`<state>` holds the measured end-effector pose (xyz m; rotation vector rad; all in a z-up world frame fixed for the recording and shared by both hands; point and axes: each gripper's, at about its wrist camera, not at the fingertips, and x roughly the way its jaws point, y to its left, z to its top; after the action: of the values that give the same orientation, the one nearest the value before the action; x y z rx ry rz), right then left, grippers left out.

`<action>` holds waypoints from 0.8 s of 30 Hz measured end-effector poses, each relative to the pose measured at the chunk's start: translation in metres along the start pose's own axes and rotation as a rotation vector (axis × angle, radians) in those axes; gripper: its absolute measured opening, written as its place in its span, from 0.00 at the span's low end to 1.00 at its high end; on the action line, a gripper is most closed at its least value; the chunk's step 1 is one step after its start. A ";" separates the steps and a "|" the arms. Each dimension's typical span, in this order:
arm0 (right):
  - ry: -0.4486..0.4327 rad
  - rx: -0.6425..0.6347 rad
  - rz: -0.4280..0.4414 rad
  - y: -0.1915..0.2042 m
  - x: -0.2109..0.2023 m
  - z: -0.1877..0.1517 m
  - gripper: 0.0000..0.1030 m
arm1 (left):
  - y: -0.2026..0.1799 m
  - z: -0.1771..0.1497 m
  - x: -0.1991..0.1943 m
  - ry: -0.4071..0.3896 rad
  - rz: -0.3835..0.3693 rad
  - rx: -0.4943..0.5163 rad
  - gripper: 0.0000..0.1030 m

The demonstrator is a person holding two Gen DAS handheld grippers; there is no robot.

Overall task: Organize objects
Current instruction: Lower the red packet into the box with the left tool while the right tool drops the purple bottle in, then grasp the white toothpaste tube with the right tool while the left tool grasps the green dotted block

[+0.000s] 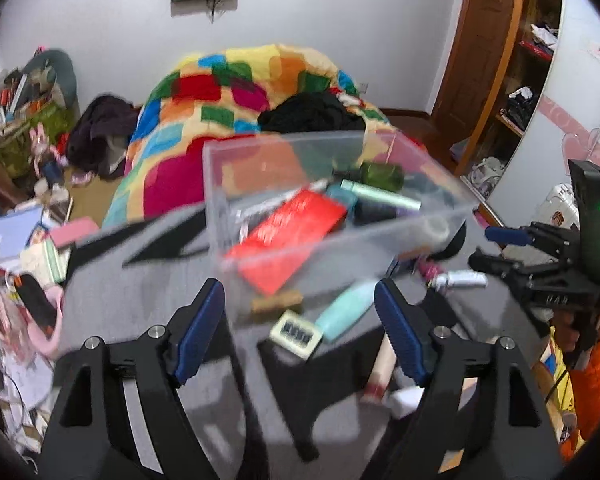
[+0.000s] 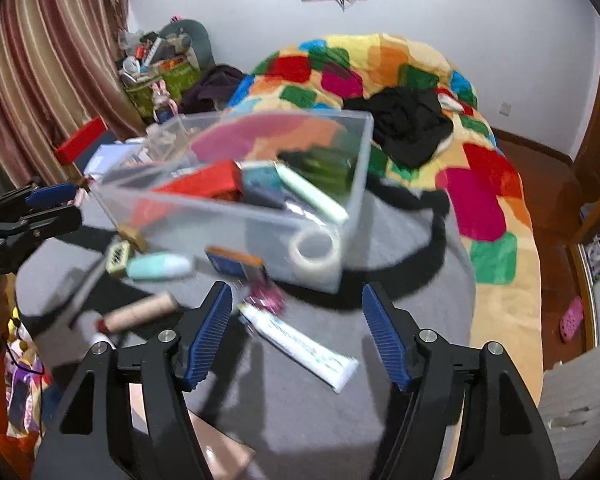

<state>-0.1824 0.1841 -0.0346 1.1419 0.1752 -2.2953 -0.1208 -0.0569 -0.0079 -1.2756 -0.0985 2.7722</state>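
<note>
A clear plastic bin (image 1: pixel 440 220) (image 2: pixel 260 236) stands on a grey cloth-covered surface (image 2: pixel 380 272) and holds a red box (image 1: pixel 292 236), a green tube (image 2: pixel 312 194) and other items. Loose items lie in front of it: a mint bottle (image 1: pixel 342 312) (image 2: pixel 160 267), a small digital clock (image 1: pixel 296 334), a beige cylinder (image 2: pixel 140 312), a white toothpaste tube (image 2: pixel 304 350), a tape roll (image 2: pixel 314 250). My left gripper (image 1: pixel 300 328) is open above the clock and mint bottle. My right gripper (image 2: pixel 296 332) is open over the toothpaste tube. Both are empty.
A colourful patchwork blanket (image 2: pixel 400 80) with black clothing (image 2: pixel 408 124) covers the bed behind the bin. Cluttered books and boxes (image 1: pixel 28 240) sit at the left. A wardrobe (image 1: pixel 512 80) stands at the right. The other gripper shows at each view's edge (image 1: pixel 540 248).
</note>
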 end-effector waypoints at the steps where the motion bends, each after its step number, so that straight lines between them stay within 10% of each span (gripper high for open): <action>1: 0.015 0.003 0.005 -0.003 0.003 -0.003 0.62 | 0.003 -0.006 0.003 0.016 -0.001 -0.008 0.75; 8: 0.092 0.005 0.035 -0.009 0.031 -0.022 0.62 | 0.014 -0.037 0.031 0.136 -0.010 -0.006 0.75; 11: 0.087 -0.024 0.034 -0.003 0.030 -0.022 0.44 | 0.014 -0.040 0.038 0.149 -0.002 -0.001 0.74; 24: 0.109 -0.024 0.104 0.012 0.017 -0.041 0.15 | -0.005 -0.032 0.053 0.150 0.026 0.070 0.41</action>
<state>-0.1553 0.1811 -0.0722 1.2352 0.1796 -2.1363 -0.1310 -0.0457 -0.0682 -1.4711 0.0258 2.6635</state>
